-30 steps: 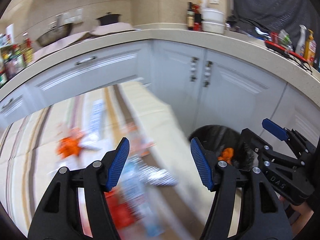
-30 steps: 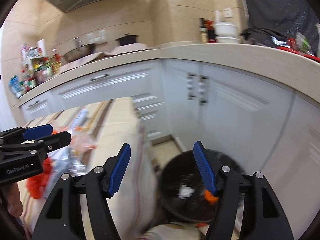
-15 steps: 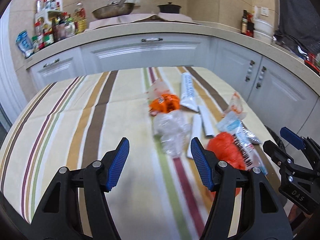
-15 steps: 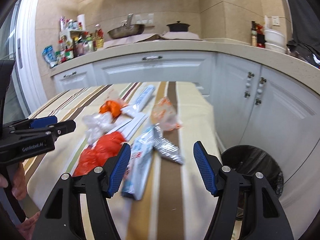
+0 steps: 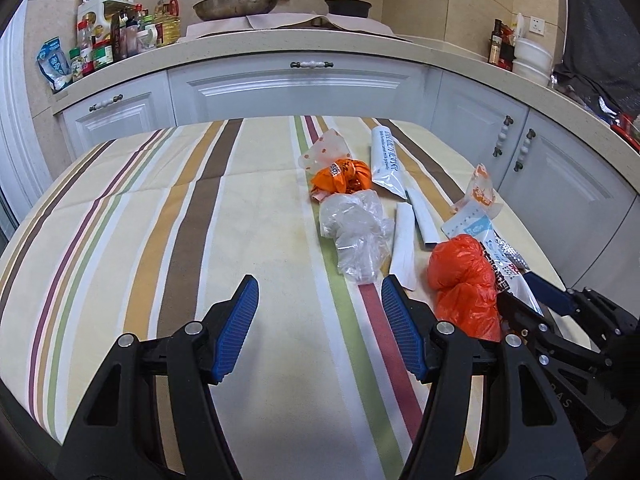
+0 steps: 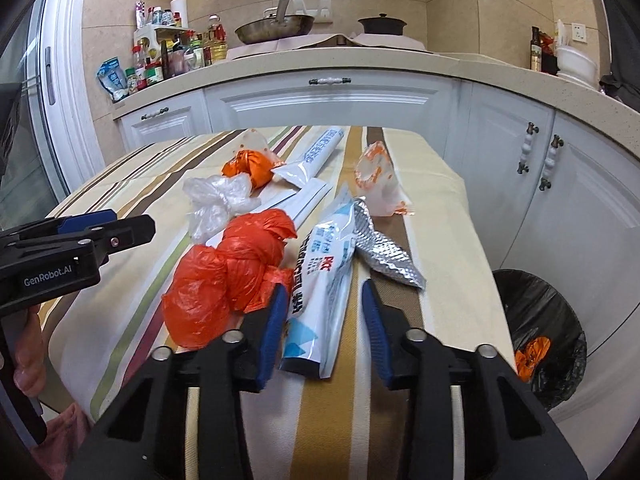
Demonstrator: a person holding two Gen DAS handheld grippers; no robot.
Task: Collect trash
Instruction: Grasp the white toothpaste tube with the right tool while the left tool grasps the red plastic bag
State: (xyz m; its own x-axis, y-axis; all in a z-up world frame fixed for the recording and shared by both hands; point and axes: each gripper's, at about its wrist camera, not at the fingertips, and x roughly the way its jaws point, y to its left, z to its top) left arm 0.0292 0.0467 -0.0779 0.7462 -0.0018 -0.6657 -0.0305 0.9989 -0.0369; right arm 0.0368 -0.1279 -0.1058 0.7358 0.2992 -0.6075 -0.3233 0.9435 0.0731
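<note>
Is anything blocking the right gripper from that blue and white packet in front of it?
Nothing visible. The right gripper has just been closing, its jaws straddling the blue and white packet; the red bag lies just beside its left finger.

A striped tablecloth covered the table. Behind it stood white cabinets under a beige countertop. On the countertop there was a metal pan, a dark pot, many bottles and jars at the left, and white bowls at the right.
</note>
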